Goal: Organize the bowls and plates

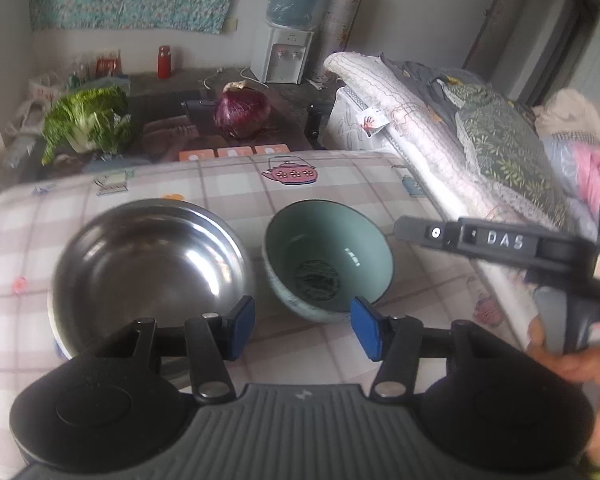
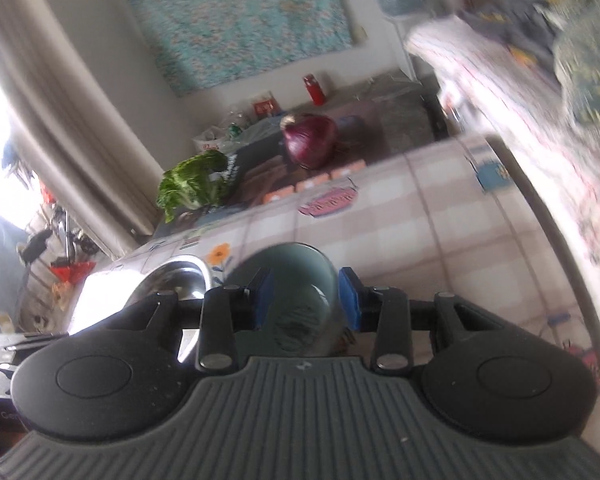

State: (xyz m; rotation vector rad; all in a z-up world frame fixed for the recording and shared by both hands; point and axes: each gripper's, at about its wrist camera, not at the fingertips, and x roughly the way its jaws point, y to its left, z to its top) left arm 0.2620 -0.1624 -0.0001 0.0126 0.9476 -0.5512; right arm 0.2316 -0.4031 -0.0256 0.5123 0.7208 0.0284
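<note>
A steel bowl (image 1: pixel 152 264) and a pale green ceramic bowl (image 1: pixel 328 256) stand side by side on the checked tablecloth (image 1: pixel 228 188), both upright and empty. My left gripper (image 1: pixel 304 330) hovers open just in front of them. Its left pad overlaps the steel bowl's near right rim and its right pad sits by the green bowl's near edge, with nothing between the pads. My right gripper (image 2: pixel 306 300) is open, and the green bowl (image 2: pixel 296 284) shows through its gap, apart from the pads. In the left wrist view the right gripper (image 1: pixel 408 230) reaches in from the right, above the table beside the green bowl.
Beyond the table's far edge lie a red onion (image 1: pixel 242 110) and a leafy cabbage (image 1: pixel 88 120) on a dark counter. Folded quilts (image 1: pixel 460 120) pile up along the right side. A water dispenser (image 1: pixel 282 52) stands at the back wall. A hand (image 1: pixel 580 356) holds the right gripper.
</note>
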